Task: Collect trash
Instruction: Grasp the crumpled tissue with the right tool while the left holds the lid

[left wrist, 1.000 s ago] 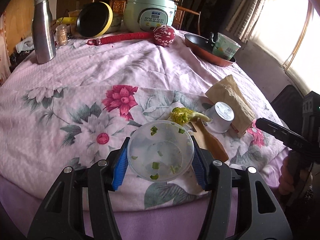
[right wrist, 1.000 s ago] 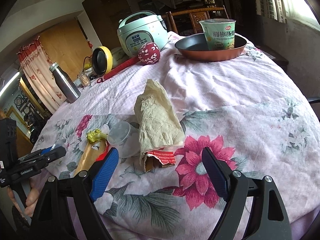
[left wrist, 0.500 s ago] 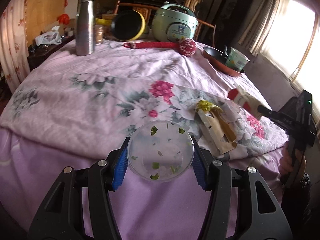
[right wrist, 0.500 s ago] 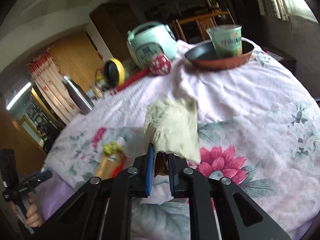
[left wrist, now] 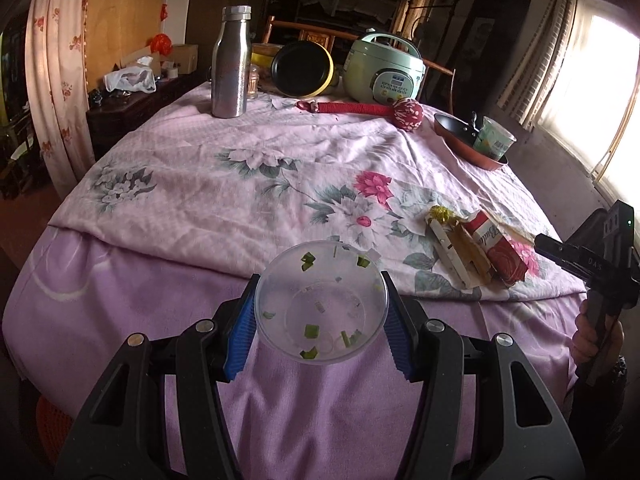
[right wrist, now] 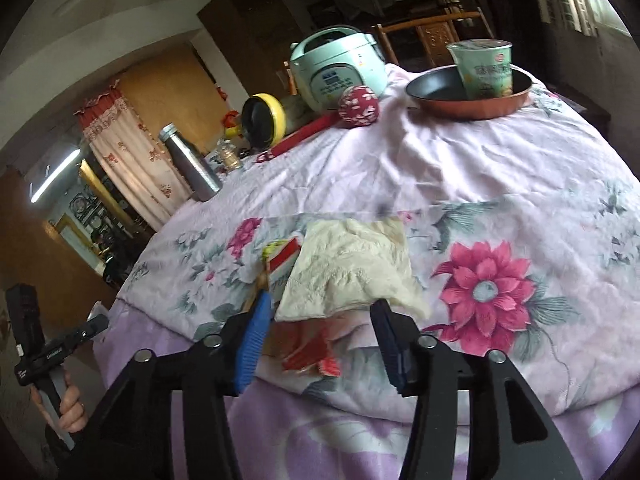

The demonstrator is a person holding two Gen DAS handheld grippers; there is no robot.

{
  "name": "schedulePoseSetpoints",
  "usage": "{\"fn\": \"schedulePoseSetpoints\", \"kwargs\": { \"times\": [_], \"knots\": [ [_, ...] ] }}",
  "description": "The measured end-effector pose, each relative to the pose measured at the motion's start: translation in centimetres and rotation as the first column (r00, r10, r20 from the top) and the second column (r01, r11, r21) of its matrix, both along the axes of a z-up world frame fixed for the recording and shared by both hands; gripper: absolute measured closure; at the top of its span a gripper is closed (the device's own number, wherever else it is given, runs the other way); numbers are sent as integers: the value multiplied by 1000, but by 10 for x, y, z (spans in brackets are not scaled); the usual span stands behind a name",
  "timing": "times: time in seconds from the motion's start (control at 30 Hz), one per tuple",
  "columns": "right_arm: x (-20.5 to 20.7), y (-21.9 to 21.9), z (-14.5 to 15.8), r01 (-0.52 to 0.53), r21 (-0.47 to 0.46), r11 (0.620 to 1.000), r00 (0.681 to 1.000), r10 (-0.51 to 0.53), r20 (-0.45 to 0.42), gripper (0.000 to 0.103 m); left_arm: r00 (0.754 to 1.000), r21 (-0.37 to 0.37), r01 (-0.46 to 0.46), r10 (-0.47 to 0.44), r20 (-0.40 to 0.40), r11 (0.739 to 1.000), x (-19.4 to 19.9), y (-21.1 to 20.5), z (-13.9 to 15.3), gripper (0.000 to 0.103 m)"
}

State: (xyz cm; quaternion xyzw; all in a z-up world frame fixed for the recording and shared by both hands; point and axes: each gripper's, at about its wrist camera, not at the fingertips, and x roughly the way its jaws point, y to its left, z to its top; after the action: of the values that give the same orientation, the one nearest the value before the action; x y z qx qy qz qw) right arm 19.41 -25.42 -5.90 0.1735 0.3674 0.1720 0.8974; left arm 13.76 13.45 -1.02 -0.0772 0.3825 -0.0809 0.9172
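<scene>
Left wrist view: across the wrinkled floral tablecloth (left wrist: 224, 200), your collecting is barely begun. The crumpled cream napkin (right wrist: 352, 268) and red paper packet (left wrist: 502, 250) lie near the edge, between your right gripper (right wrist: 320, 344) jaws, which are opening without pressing them. Your left gripper (left wrist: 320, 316) clamps the round, clear plastic cup (left wrist: 320, 304), flecked with scallion.

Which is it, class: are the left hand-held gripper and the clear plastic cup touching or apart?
Touching. The left wrist view shows the left hand-held gripper with both blue pads pressed against opposite sides of the clear plastic cup, holding it.
</scene>
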Motion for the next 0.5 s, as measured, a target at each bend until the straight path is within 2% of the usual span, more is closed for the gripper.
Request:
{"fn": "schedulePoseSetpoints", "kwargs": {
  "times": [0.1,0.27,0.3,0.33,0.4,0.5],
  "knots": [
    [8,-5,-6,22,52,998,999,-20,-41,42,1000,-14,3,-3,-8,1000,2,-1,-2,47],
    [21,-10,-21,63,124,990,994,-52,-93,43,1000,-19,2,-2,-12,1000,3,-1,-4,47],
    [22,-11,-24,76,126,989,994,-65,-90,67,1000,-18,1,-1,-13,1000,3,-2,-4,47],
    [22,-10,-25,72,124,990,994,-61,-87,100,1000,-16,-2,2,-14,1000,3,-2,-5,47],
    [19,-12,-25,65,156,986,996,-55,-67,102,1000,-15,-10,9,-10,1000,1,0,-5,47],
    [-1,-2,-4,35,131,991,999,-39,32,102,999,-26,-37,37,1,999,-7,11,-4,47]
  ]
}}
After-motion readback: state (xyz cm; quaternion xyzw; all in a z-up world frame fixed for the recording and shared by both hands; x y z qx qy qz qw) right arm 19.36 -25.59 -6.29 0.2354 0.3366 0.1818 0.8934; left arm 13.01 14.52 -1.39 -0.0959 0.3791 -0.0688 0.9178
